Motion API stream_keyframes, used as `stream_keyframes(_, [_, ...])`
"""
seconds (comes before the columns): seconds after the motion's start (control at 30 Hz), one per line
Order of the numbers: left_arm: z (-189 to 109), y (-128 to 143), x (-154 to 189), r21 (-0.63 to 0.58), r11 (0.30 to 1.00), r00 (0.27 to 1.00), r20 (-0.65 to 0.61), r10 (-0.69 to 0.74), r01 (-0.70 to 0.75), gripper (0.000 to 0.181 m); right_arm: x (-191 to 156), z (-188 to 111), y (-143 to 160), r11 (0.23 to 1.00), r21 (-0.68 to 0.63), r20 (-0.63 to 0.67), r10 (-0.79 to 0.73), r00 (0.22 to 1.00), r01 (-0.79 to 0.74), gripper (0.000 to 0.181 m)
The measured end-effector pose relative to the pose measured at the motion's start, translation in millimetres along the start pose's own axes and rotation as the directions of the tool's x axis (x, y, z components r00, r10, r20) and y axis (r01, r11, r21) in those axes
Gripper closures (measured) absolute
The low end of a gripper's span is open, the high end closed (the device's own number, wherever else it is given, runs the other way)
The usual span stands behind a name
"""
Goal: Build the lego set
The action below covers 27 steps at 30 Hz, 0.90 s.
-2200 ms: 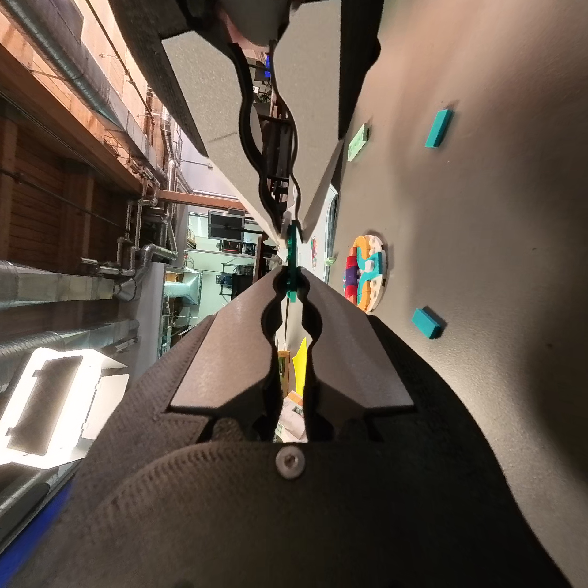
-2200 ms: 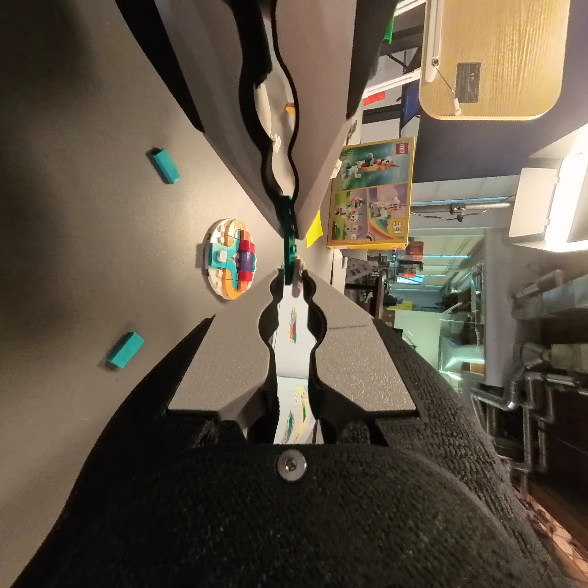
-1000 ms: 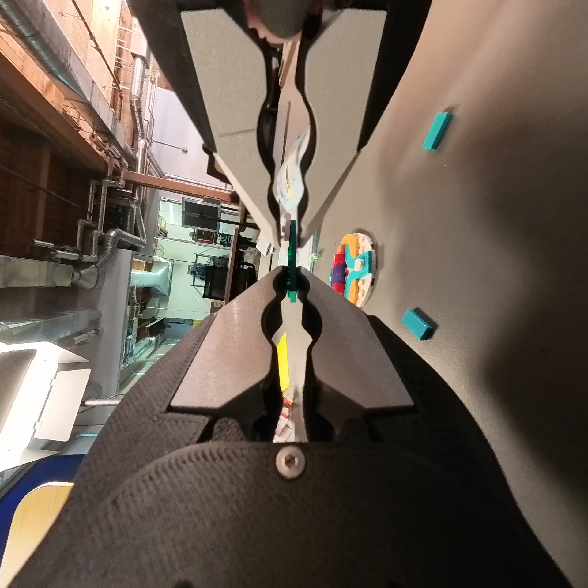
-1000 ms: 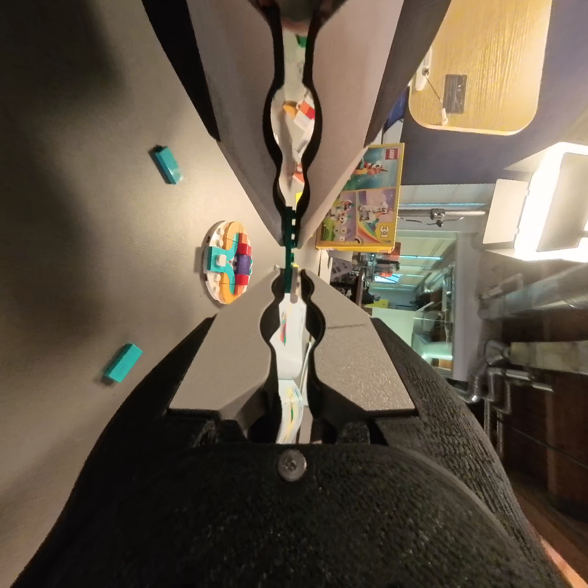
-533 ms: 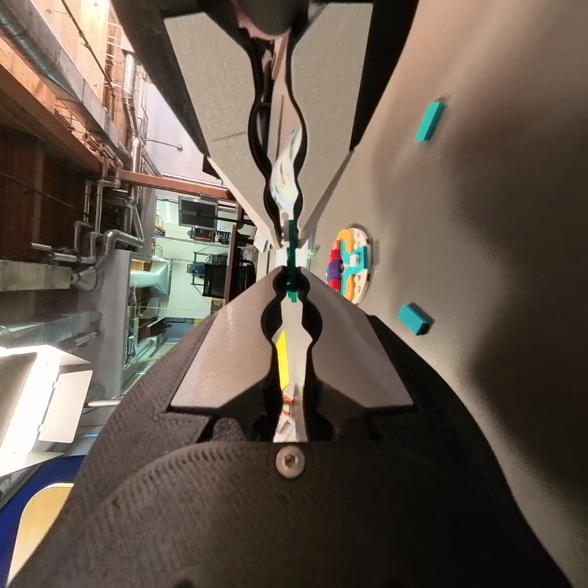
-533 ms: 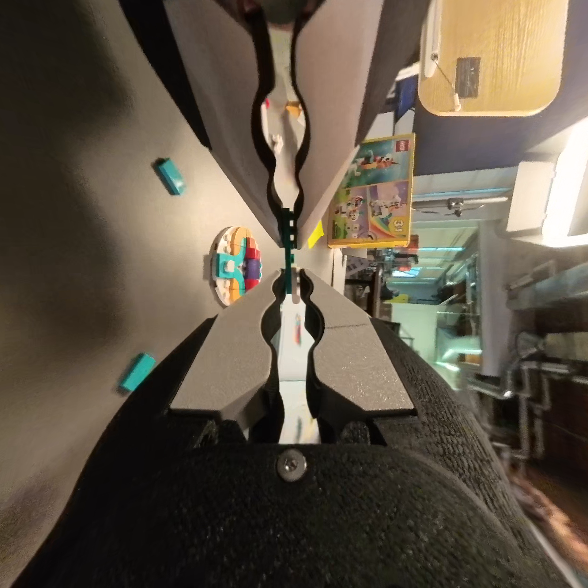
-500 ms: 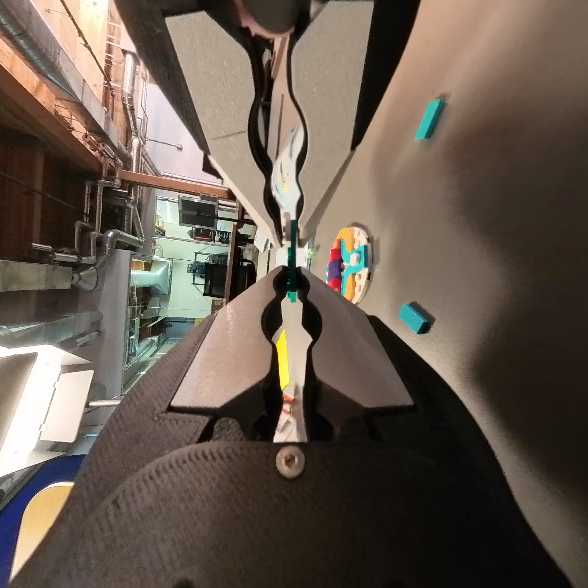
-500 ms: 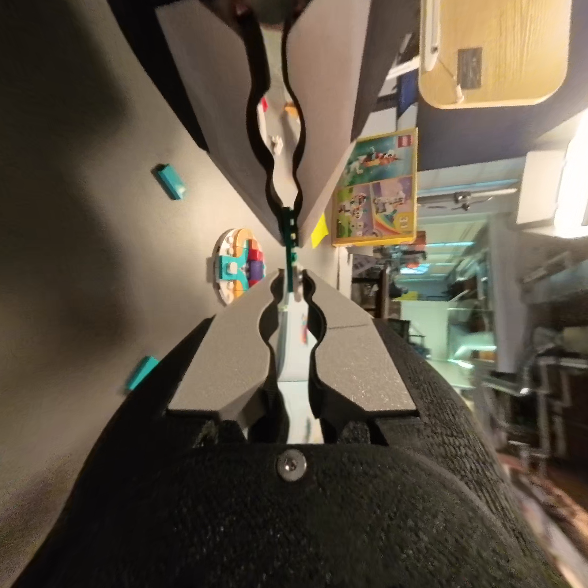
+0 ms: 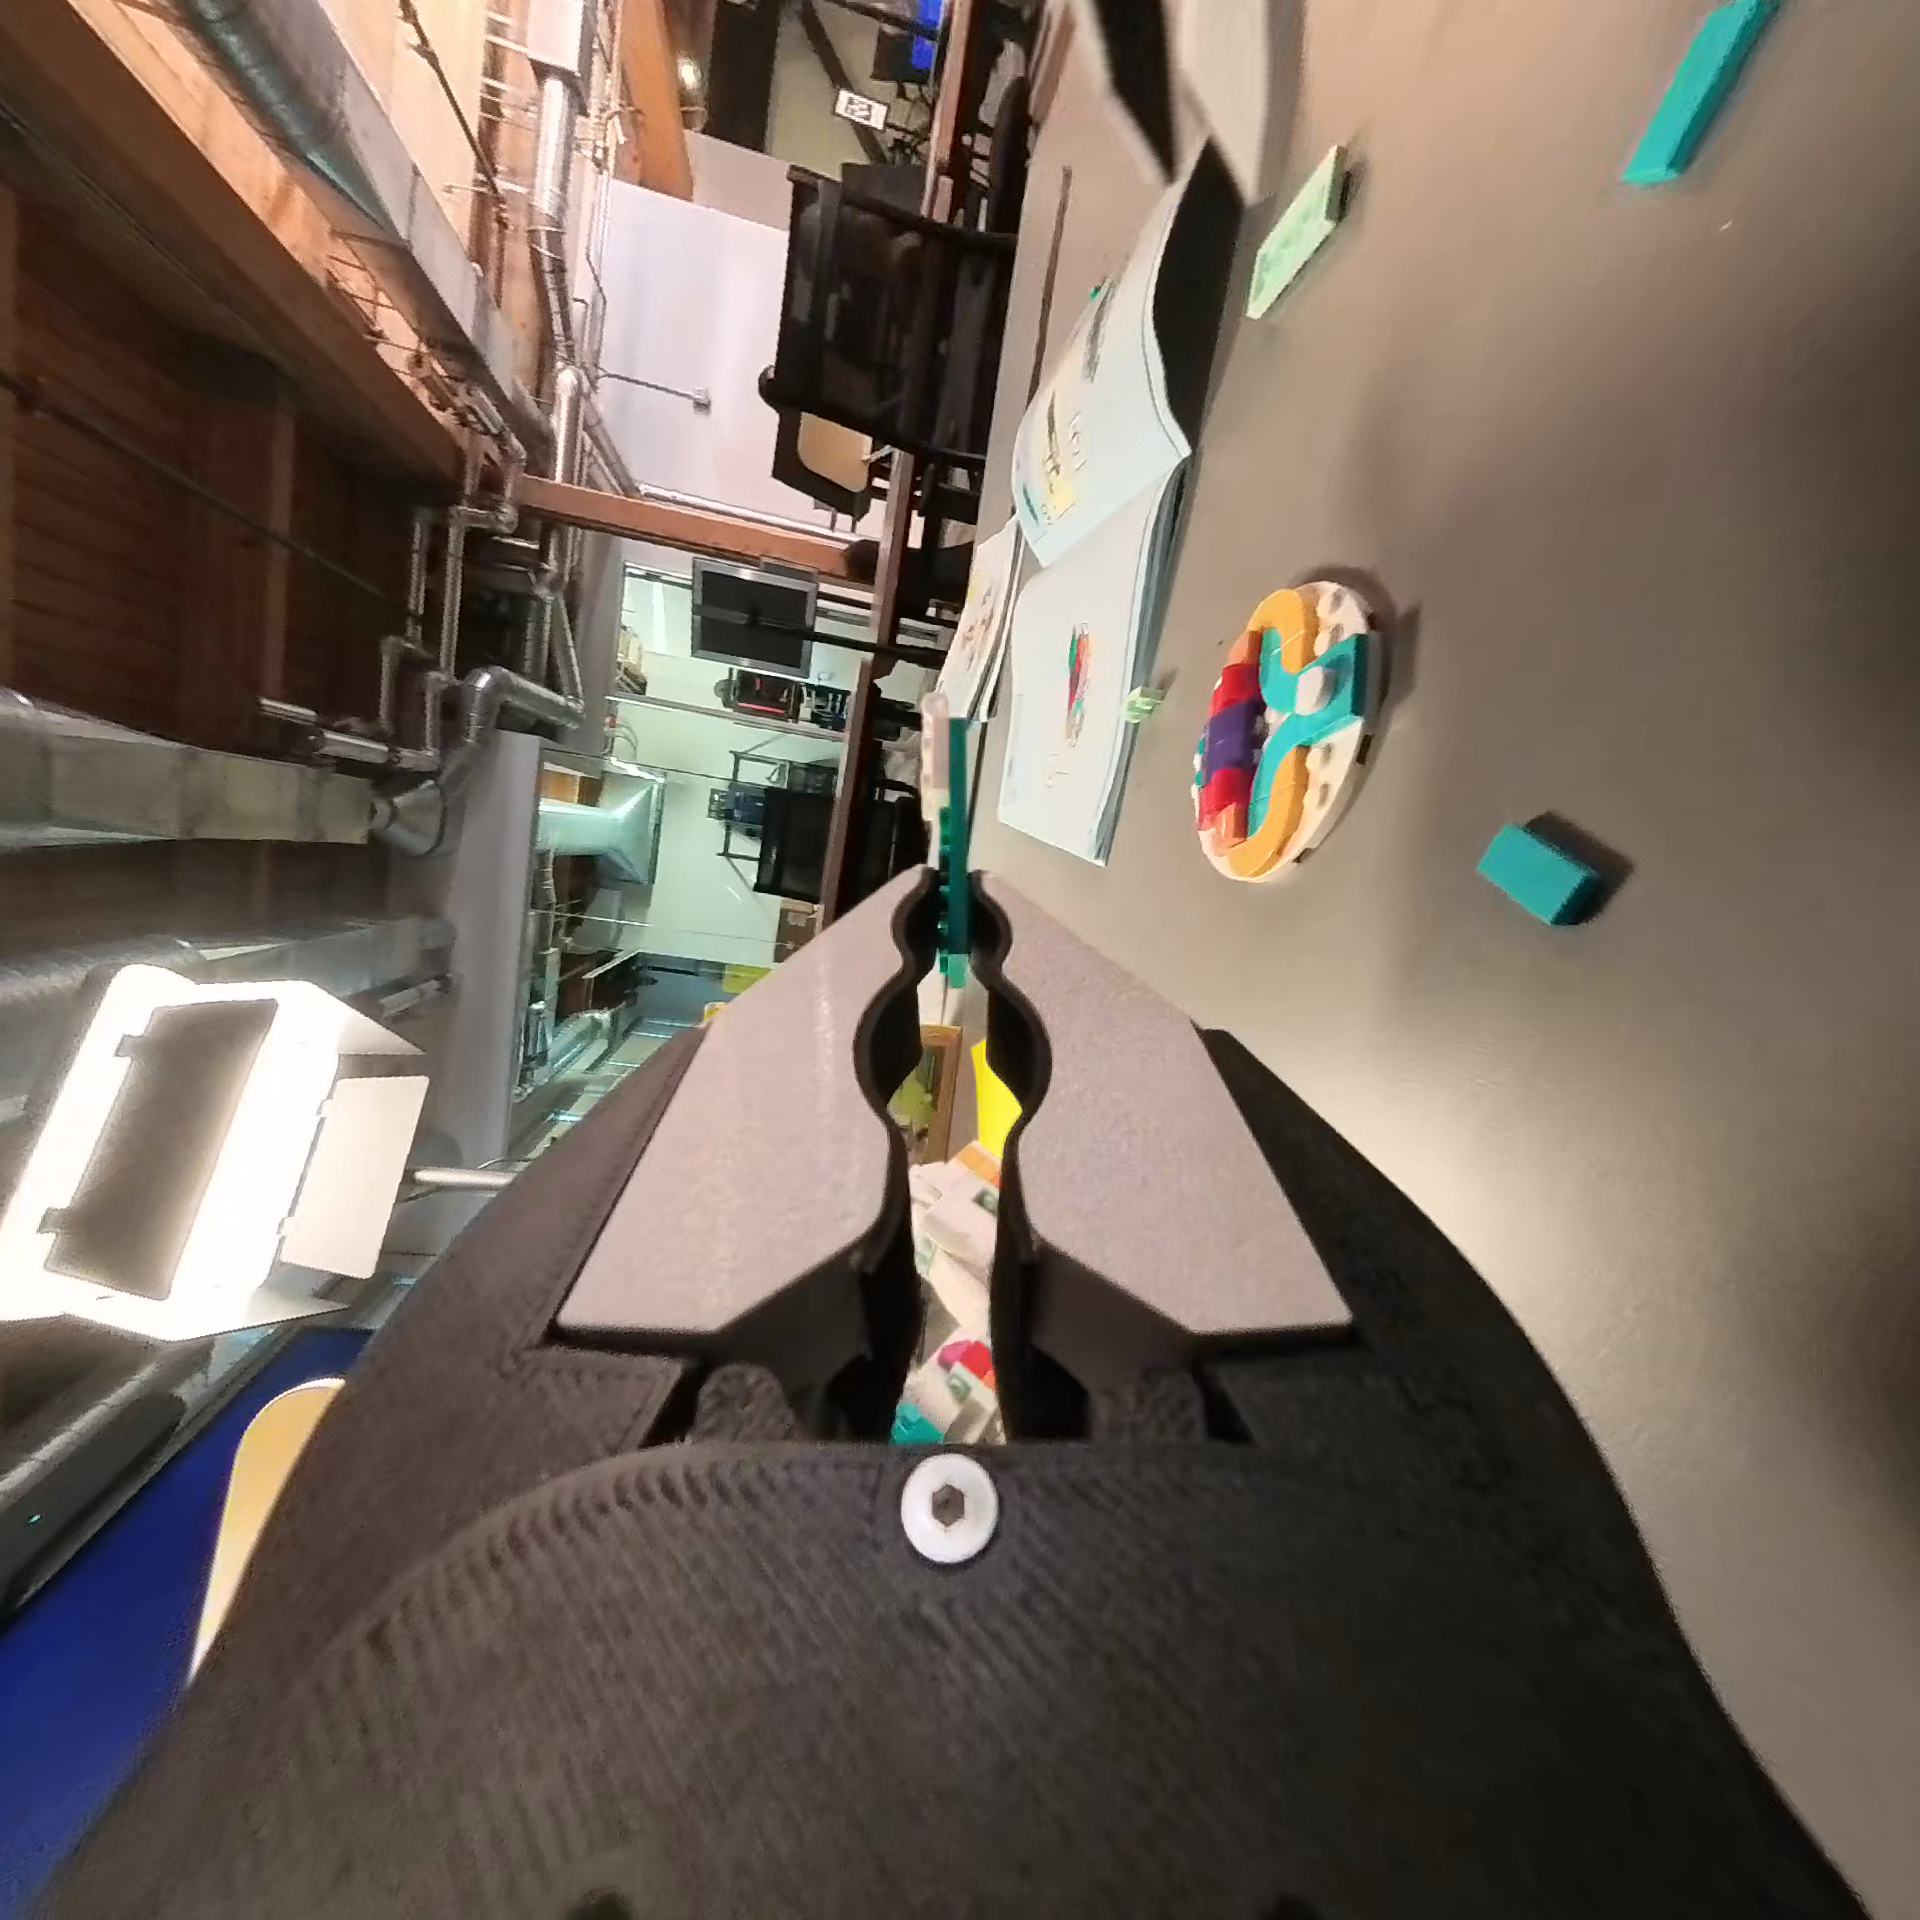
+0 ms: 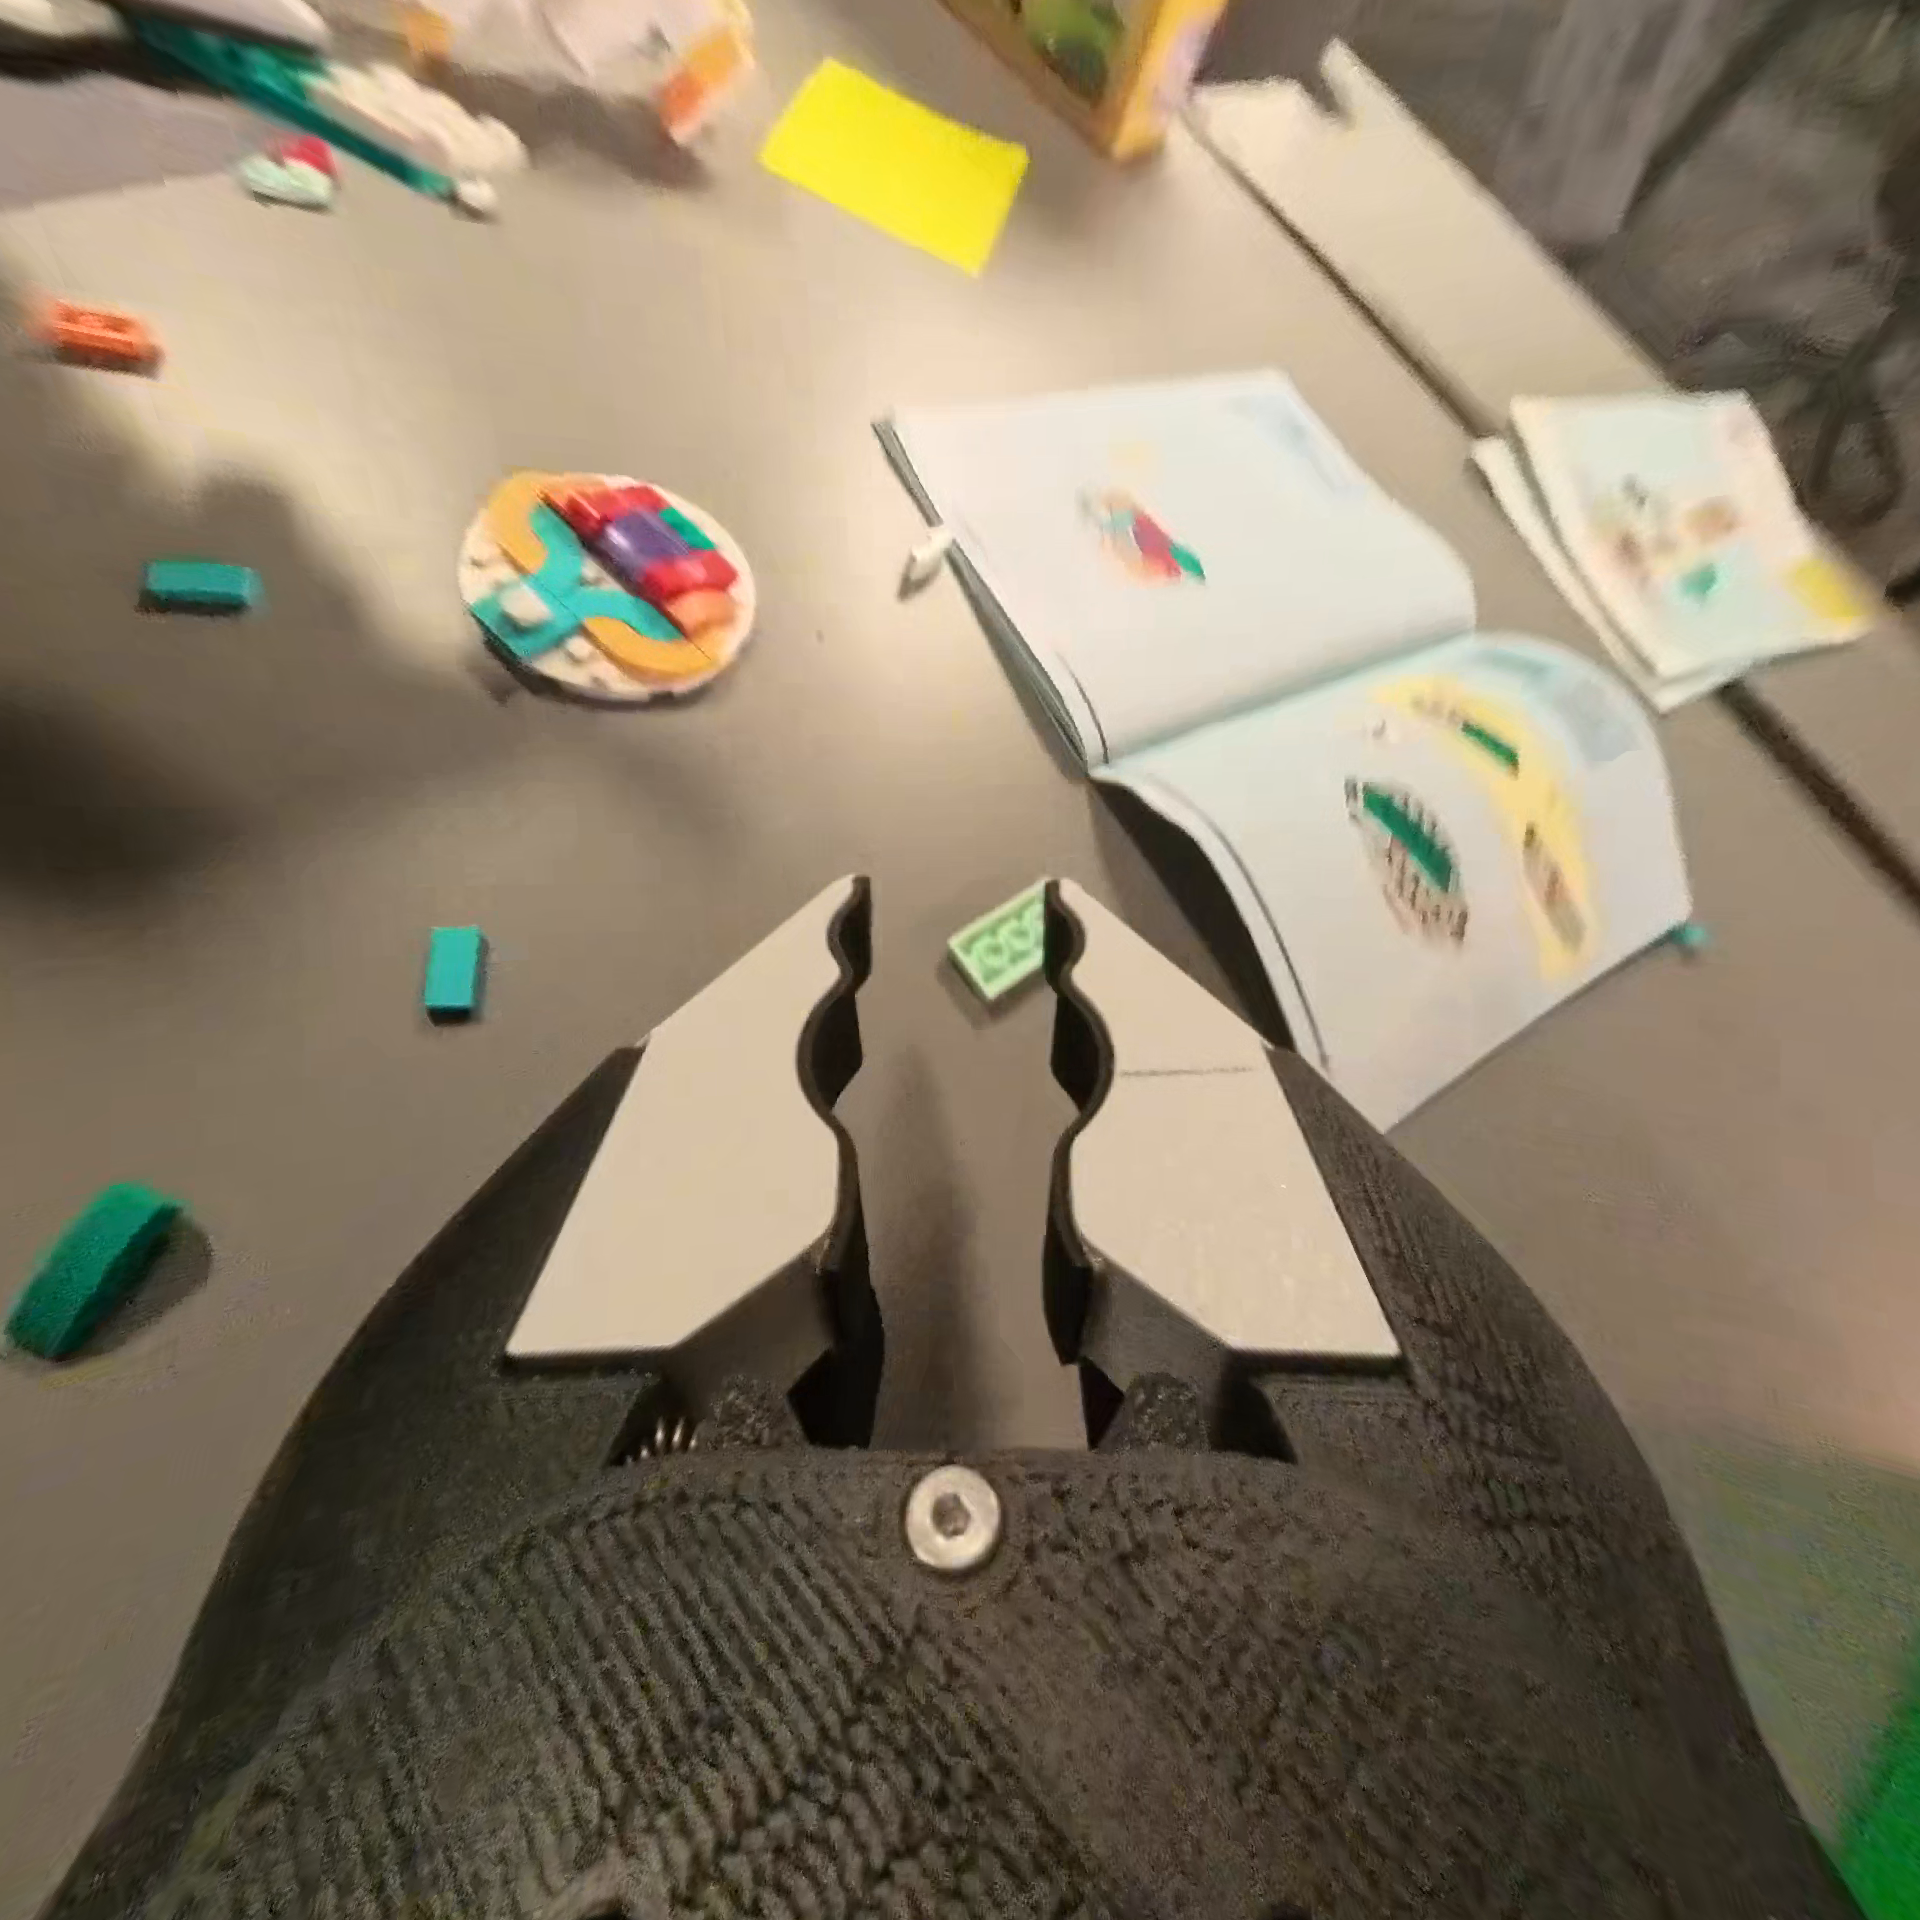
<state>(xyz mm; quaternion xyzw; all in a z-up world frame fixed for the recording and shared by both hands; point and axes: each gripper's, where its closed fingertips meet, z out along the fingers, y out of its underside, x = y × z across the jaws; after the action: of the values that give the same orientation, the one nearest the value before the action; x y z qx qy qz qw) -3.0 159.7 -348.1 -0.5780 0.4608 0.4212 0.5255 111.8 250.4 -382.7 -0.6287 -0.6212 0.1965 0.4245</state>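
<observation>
On the grey bench (image 10: pixel 727 260) we see the round lego build (image 10: pixel 608 587), a white disc topped with orange curves, a teal Y-shaped piece and red and purple bricks; it lies flat to the left of the open instruction booklet (image 10: pixel 1299 707). Our left gripper (image 9: pixel 954 883) is turned on its side, and its jaws are clamped on a thin dark green plate (image 9: pixel 954 831) with a small white piece at its far end, held on edge above the bench and well apart from the round build (image 9: pixel 1283 727). Our right gripper (image 10: pixel 951 914) hangs over the bench with its jaws narrowly parted and nothing between them; a pale green studded plate (image 10: pixel 997 951) lies flat just beyond its right fingertip. Loose teal bricks (image 10: pixel 454 969) sit scattered to the left of the build, with a darker curved green piece (image 10: pixel 88 1268) nearer the left edge, an orange brick (image 10: pixel 99 335) farther back and a yellow paper sheet (image 10: pixel 894 192) toward the far side. More leaflets (image 10: pixel 1683 540) lie right of the booklet. Beyond the bench the left wrist view shows a workshop with metal ducting and a bright ceiling lamp (image 9: pixel 187 1143). A bare stretch of bench lies between the right gripper and the build.
</observation>
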Motion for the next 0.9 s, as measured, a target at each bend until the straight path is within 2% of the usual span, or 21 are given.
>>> stream_keyframes(0.13, [0,0,-2,0.005,1.0,1.0,0.008,-0.008,0.008,0.178,2,2,14,0.991,-0.077,0.027,0.113,0.993,-0.111,0.145])
stream_keyframes(0.27, [0,-3,0,0.018,1.0,1.0,0.004,-0.007,0.007,0.178,-3,6,16,0.966,-0.092,0.075,0.249,0.966,-0.242,0.142])
stream_keyframes(0.47, [0,-4,0,0.023,1.0,1.0,0.012,0.005,-0.005,0.178,-6,10,17,0.966,-0.091,0.064,0.25,0.966,-0.243,0.141])
stream_keyframes(0.53, [0,-4,1,0.022,1.0,1.0,0.007,0.008,-0.008,0.178,-17,8,-3,0.981,-0.003,0.132,0.195,0.972,-0.196,0.136])
stream_keyframes(0.6, [0,-5,3,0.026,1.0,1.0,-0.004,0.014,-0.014,0.178,-35,4,-33,0.987,0.129,0.226,0.065,0.972,-0.096,0.125])
stream_keyframes(0.67, [0,-6,6,0.028,0.999,1.0,-0.017,0.022,-0.022,0.178,-48,1,-55,0.973,0.221,0.208,-0.119,0.971,0.072,0.125])
stream_keyframes(0.77, [0,-3,7,0.011,0.999,0.999,-0.018,0.039,-0.038,0.178,-67,9,-64,0.907,0.225,0.139,-0.392,0.909,0.356,0.136])
stream_keyframes(0.83, [0,4,3,-0.012,0.999,0.999,0.001,0.045,-0.045,0.178,-80,17,-60,0.899,0.197,0.204,-0.429,0.88,0.392,0.144])
stream_keyframes(0.9, [-4,16,-5,-0.052,0.997,0.998,0.03,0.051,-0.05,0.178,-99,18,-58,0.946,0.176,0.385,-0.322,0.865,0.274,0.142])
